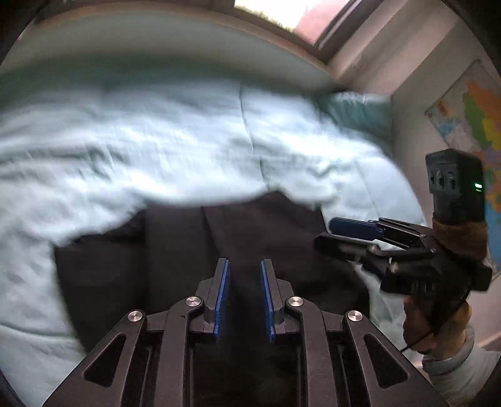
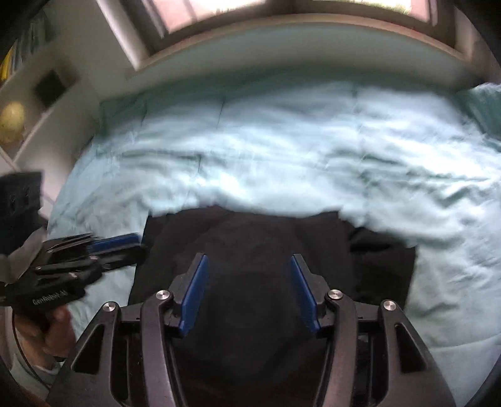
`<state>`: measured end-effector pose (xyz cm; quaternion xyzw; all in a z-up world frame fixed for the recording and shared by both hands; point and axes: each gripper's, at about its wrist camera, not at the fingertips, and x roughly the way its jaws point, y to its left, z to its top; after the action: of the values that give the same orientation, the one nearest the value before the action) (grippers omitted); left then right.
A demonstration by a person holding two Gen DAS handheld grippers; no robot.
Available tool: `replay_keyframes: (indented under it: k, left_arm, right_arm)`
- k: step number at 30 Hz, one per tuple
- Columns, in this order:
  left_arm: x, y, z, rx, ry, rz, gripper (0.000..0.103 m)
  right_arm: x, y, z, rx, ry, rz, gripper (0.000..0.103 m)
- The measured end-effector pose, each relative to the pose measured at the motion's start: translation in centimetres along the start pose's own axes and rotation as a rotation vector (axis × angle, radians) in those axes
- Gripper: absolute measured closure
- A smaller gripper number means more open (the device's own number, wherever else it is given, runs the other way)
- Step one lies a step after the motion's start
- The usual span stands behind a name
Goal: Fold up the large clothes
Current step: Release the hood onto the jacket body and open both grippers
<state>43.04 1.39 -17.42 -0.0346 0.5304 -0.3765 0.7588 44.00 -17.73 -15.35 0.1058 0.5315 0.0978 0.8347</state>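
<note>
Below both open jaws, dark garment.

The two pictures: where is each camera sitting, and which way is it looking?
Left wrist view: on the left tongs, looking down along them at a dark garment on a pale blue bedspread; the right tongs and hand show at right.
Right wrist view: on the right tongs, facing the same garment; the left tongs show at left.
Shared: garment, bedspread, window.
</note>
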Motion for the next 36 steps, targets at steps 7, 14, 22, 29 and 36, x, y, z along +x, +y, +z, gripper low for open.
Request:
replay_keyframes:
  k: [7,14,22,29,36]
  left_arm:
    - [6.8,1.8,-10.4,-0.063,0.154,0.031,0.083]
    - [8.2,2.8,-13.0,-0.12,0.123,-0.003,0.083]
    - [1.7,-0.7,-9.4,-0.021,-0.019,0.058,0.083]
    - [6.4,2.7,-5.0,-0.084,-0.014,0.161,0.082]
    - [6.2,6.7,-7.2,-0.151,-0.006,0.051,0.083]
  right_arm:
    - [7.7,-0.4,-12.0,-0.073,0.202,-0.06,0.046]
    - [9.2,0.0,-14.6,-0.092,0.151,-0.111,0.04]
    - [0.2,-0.2,-11.0,-0.11,-0.047,-0.093,0.039]
    - [6.4,-2.8,-4.0,-0.105,-0.036,-0.182,0.038]
    - [10.7,-5.1,-6.3,-0.189,0.119,-0.234,0.038]
